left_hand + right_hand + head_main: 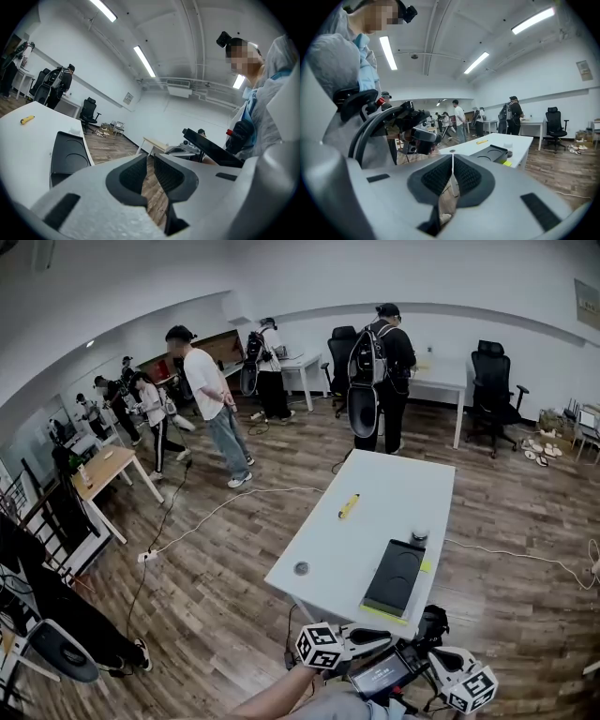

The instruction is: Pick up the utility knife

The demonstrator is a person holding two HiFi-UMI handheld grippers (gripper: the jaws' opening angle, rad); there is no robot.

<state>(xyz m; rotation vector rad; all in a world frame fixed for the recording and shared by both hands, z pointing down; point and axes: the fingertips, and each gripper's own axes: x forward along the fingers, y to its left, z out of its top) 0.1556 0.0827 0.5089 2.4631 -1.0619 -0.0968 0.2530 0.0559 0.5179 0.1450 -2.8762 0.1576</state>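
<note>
The yellow utility knife (348,506) lies on the white table (394,484), toward its far half; it shows small in the left gripper view (27,119) and the right gripper view (482,141). Both grippers are low, close to my body, well short of the table. My left gripper (384,637) points to the right, its jaws (150,161) shut with nothing between them. My right gripper (433,659) points left, jaws (453,161) shut and empty. The knife is far from both.
A black tray (397,576) sits at the table's near end, with a small cup (419,537) behind it and a round disc (301,568) at the left edge. A black device (380,676) hangs at my chest. Several people (214,399) stand beyond; a cable (225,507) crosses the floor.
</note>
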